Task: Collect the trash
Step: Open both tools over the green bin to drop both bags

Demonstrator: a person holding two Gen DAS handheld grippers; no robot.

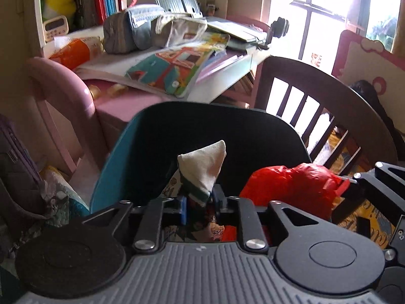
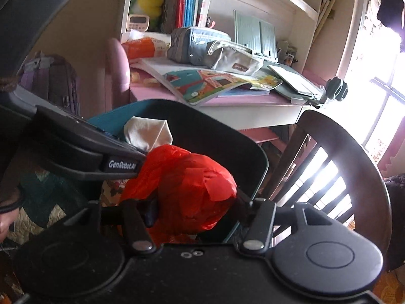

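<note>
- Left wrist view: the left gripper clenched a white wrapper over the teal bin; the red plastic bag sat at 3 o'clock.
- Right wrist view alone showed the right gripper grasping that bag, with the wrapper at 11 o'clock and the wooden chair at 2 o'clock.

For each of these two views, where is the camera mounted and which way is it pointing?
Left wrist: sits on the left gripper, facing the bin and desk; shows its fingers shut on a white wrapper.
Right wrist: sits on the right gripper, facing the same way; shows its fingers shut on a red bag, plus the left gripper.
Shared: bin, desk, chair, both pieces of trash.
</note>
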